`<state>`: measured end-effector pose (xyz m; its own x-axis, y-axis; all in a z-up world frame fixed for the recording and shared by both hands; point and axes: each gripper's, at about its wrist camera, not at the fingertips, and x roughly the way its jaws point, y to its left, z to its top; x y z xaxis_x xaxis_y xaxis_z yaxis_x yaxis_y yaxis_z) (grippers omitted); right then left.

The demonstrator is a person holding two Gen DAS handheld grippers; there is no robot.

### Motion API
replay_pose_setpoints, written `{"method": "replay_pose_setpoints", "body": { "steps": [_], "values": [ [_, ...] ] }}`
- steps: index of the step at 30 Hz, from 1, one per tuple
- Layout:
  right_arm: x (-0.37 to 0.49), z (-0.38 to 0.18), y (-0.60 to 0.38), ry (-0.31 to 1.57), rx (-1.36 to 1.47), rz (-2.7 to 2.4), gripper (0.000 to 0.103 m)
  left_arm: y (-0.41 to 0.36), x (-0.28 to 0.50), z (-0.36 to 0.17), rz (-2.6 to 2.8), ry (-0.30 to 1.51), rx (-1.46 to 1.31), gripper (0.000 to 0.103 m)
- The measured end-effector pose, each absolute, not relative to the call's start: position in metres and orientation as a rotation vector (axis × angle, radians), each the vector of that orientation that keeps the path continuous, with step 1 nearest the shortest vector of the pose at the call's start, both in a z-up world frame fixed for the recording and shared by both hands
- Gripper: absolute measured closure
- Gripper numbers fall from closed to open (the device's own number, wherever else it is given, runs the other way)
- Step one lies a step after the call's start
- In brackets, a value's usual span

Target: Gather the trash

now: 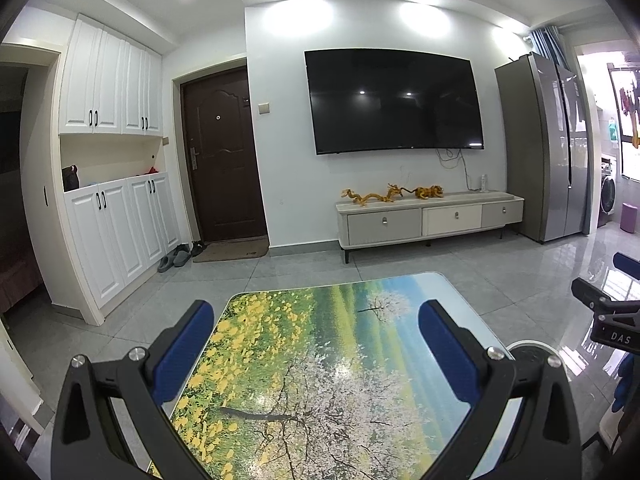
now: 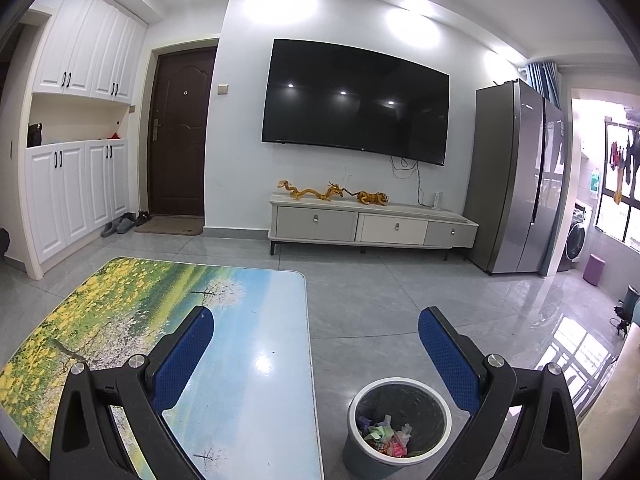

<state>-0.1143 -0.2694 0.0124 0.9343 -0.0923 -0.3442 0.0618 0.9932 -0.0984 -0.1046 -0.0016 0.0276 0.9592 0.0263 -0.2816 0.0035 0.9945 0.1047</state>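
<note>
A grey waste bin (image 2: 400,420) with a white rim stands on the floor right of the table; crumpled colourful trash (image 2: 386,436) lies inside it. My right gripper (image 2: 316,354) is open and empty, hovering above the table's right edge and the bin. My left gripper (image 1: 316,346) is open and empty over the table (image 1: 320,360), whose top bears a printed landscape of yellow flowers and blossom trees. No loose trash shows on the table top. In the left wrist view the bin's rim (image 1: 532,346) peeks out behind the right finger, and the right gripper (image 1: 608,316) shows at the right edge.
Grey tiled floor (image 2: 400,300) lies beyond the table. A TV stand (image 2: 372,224) with golden figurines sits under a wall TV (image 2: 356,100). A fridge (image 2: 516,180) stands right, white cabinets (image 2: 76,160) and a dark door (image 2: 180,132) left, slippers (image 2: 120,224) by the mat.
</note>
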Motion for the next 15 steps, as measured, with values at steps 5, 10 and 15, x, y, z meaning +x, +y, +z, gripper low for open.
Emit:
{"method": "replay_pose_setpoints", "body": {
  "steps": [5, 10, 15],
  "values": [
    [-0.118, 0.012, -0.271, 0.346, -0.08, -0.084, 0.0, -0.009, -0.106, 0.024, -0.003, 0.294, 0.116, 0.0],
    [-0.117, 0.01, -0.271, 0.356, -0.079, -0.094, 0.0, -0.011, -0.103, 0.021, -0.019, 0.302, 0.121, 0.0],
    [-0.115, 0.009, -0.267, 0.362, -0.084, -0.096, 0.0, -0.008, -0.103, 0.016, -0.021, 0.313, 0.118, 0.0]
  ]
}}
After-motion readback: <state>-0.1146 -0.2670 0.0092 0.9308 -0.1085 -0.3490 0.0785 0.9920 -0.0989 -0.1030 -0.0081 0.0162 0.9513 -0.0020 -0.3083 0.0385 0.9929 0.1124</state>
